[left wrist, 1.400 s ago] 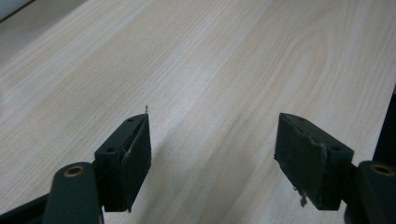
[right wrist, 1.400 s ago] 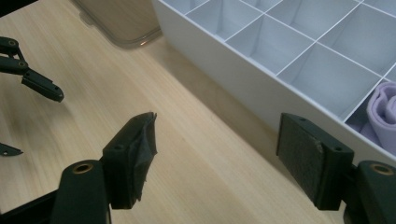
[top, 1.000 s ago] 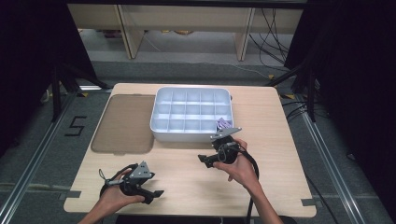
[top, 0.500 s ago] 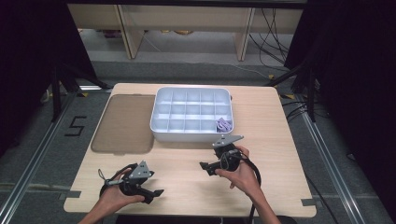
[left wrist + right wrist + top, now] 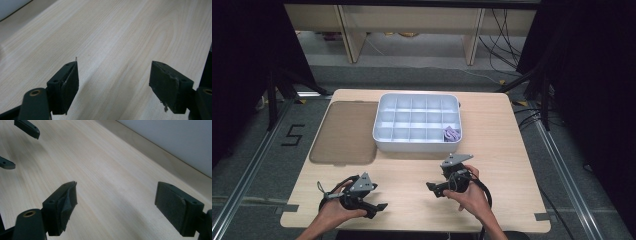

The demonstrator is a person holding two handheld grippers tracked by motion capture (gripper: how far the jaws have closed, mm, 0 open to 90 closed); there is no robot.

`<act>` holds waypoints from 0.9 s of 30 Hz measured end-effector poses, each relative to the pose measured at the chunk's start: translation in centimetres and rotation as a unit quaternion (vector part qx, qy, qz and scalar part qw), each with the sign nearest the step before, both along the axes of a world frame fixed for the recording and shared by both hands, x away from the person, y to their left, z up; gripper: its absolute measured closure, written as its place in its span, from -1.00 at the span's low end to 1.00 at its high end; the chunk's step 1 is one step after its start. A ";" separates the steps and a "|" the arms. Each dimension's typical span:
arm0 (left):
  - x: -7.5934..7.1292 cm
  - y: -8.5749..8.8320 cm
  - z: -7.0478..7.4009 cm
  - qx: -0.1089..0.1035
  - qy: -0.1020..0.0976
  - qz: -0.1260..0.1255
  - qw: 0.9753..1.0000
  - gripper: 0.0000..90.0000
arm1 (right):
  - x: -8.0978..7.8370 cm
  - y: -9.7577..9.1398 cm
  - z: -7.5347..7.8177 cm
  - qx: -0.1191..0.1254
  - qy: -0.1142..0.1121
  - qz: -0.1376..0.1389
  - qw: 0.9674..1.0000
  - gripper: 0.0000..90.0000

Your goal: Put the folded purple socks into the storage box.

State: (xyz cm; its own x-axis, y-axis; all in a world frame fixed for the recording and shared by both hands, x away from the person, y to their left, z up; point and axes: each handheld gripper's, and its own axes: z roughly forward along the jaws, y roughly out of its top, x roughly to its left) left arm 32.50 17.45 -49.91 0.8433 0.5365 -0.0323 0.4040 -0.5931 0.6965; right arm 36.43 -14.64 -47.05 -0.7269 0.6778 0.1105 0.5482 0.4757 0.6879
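A white compartment tray (image 5: 383,131) stands at the middle of the wooden table. A small purple thing (image 5: 451,134) lies in its near right compartment. My right gripper (image 5: 434,189) is held in front of the tray and points left. Its jaws have just been opening, and in the right gripper view the gripper (image 5: 116,205) stands open over bare wood with nothing between the pads. My left gripper (image 5: 378,205) rests near the front left edge, pointing right. In the left gripper view that gripper (image 5: 113,82) is wide open with nothing in it.
A flat brown-grey lid (image 5: 344,132) lies left of the tray. The tray's white wall (image 5: 175,142) rises at the upper right of the right gripper view. The left gripper's jaw tips (image 5: 27,128) show at its top left.
My right hand has drawn back from the tray's near right corner toward me and sunk closer to the table. The purple thing stays in the tray. The left hand has not moved.
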 end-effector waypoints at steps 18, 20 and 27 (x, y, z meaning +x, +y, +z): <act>-0.1 -0.1 0.0 -0.004 0.003 -0.003 1.000 -0.48 | -1.8 -1.0 -1.4 0.009 0.003 0.005 1.000 -0.59; -0.1 -0.1 0.0 -0.004 0.003 -0.003 1.000 -0.48 | -2.1 -1.3 -1.4 0.000 0.004 0.004 1.000 -0.59; -0.1 -0.1 -0.2 -0.007 0.008 0.006 1.000 -0.48 | -3.0 -1.6 -1.7 0.003 0.004 -0.010 1.000 -0.59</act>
State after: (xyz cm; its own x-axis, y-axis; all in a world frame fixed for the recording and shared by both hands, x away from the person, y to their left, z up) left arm 32.37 17.34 -50.07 0.8363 0.5457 -0.0528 0.4213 -0.5780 0.6988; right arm 33.39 -16.25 -48.79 -0.7129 0.6908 0.1206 0.5626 0.4608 0.6864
